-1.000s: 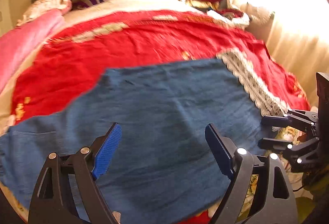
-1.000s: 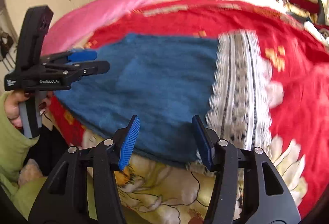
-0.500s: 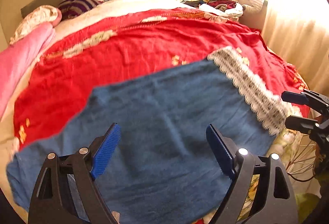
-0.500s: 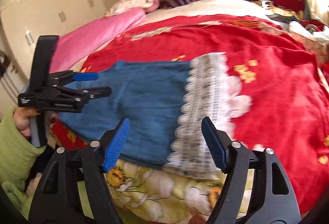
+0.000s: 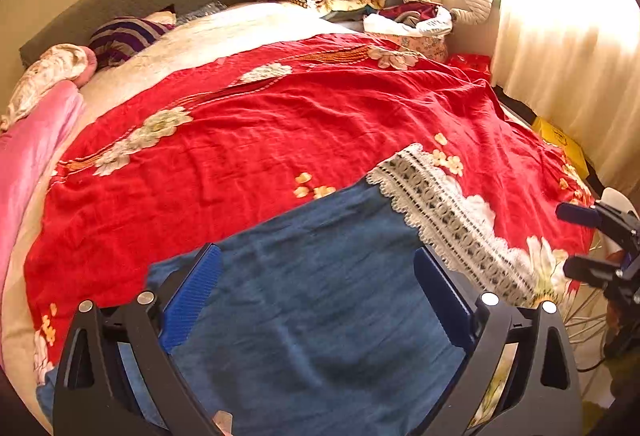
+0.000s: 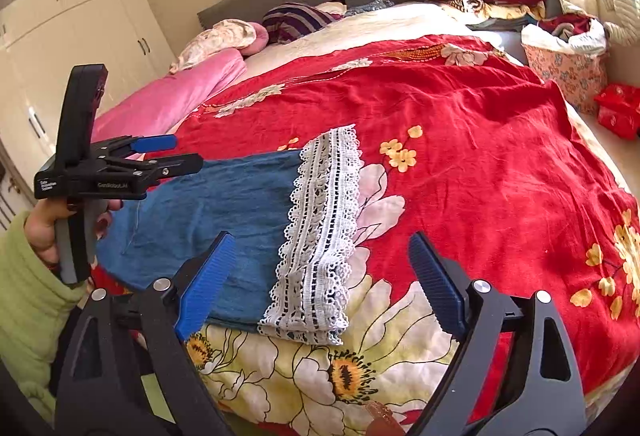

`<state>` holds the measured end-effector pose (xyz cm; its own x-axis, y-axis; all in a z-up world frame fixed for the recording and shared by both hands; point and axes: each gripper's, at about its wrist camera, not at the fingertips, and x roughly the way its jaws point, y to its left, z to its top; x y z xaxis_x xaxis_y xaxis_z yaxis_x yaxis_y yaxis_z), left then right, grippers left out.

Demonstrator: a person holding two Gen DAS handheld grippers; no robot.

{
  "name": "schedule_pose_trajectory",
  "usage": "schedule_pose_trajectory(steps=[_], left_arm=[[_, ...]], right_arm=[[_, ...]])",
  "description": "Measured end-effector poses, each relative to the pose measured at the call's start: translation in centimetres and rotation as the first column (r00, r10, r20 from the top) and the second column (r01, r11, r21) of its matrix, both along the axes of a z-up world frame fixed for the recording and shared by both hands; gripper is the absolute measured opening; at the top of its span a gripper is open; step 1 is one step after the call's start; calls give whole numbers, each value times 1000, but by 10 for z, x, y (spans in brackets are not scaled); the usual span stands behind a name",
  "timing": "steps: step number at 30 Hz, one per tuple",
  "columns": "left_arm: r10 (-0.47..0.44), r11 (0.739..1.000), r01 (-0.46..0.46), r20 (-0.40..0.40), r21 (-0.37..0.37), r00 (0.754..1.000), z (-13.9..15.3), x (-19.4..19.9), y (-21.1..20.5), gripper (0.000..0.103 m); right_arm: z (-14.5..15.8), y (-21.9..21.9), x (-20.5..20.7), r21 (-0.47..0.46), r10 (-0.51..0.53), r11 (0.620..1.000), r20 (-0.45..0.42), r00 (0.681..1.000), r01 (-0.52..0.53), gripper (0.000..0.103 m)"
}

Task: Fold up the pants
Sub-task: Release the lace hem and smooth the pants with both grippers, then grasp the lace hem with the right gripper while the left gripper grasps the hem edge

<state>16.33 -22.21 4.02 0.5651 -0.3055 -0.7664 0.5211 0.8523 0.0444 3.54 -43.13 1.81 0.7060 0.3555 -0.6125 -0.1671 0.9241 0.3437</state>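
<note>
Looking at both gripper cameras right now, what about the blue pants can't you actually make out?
- Waist end of the blue pants: in the left wrist view, cut off by the bottom edge and covered by the left gripper.
- Same end in the right wrist view: behind the left gripper and the person's hand.
- How many layers are stacked: only the top surface and the lace hem show.

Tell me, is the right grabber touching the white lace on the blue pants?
Apart. In the right wrist view the right gripper hangs open, and its blue fingers stand clear on either side of the white lace.
</note>
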Motion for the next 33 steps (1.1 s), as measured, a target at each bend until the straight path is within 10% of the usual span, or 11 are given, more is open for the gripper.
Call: schedule_pose_trajectory(steps=[18, 31, 33], left_arm=[[-56, 996, 57, -13, 63, 998, -27, 44, -52, 96], [-142, 989, 146, -171, 15, 975, -79, 79, -83, 95], [-165, 986, 159, -204, -43, 965, -85, 79, -79, 79]], right_arm=[[-35, 14, 10, 30, 37, 999, -104, 994, -34, 85], [-59, 40, 18, 49, 76, 996, -167, 983, -69, 91], [-60, 41, 18, 51, 71, 997, -167, 983, -63, 92]])
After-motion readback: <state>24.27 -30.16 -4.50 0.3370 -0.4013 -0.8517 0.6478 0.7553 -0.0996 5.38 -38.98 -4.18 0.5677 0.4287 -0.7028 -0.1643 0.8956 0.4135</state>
